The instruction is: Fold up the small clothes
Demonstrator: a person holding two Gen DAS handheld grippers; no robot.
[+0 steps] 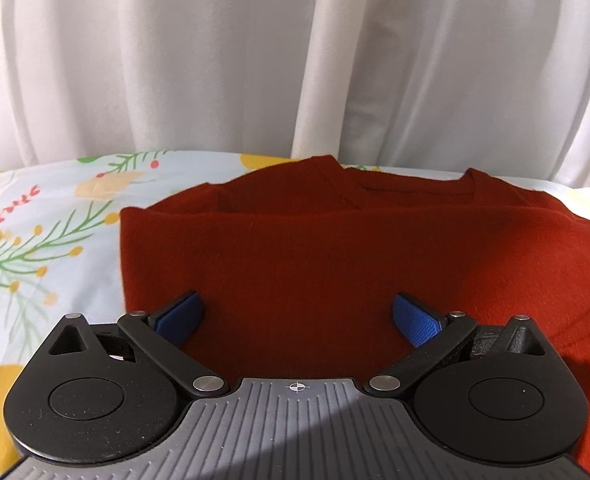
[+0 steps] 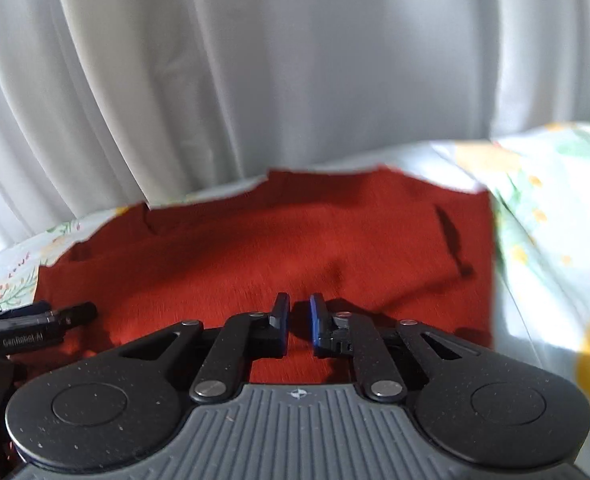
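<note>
A rust-red knitted sweater [image 1: 335, 248] lies partly folded on a floral sheet, neckline at the far side. My left gripper [image 1: 297, 314] is open, its blue pads wide apart just above the sweater's near part, holding nothing. In the right wrist view the same sweater [image 2: 255, 248] fills the middle. My right gripper [image 2: 298, 314] hovers over it with its jaws nearly closed, a narrow gap between the pads and no cloth seen between them. The left gripper's finger [image 2: 51, 318] shows at the left edge of that view.
The floral bedsheet [image 1: 43, 240] with yellow and green prints spreads left of the sweater, and it also shows to the right in the right wrist view [image 2: 543, 240]. White pleated curtains [image 1: 255, 60] hang close behind the far edge.
</note>
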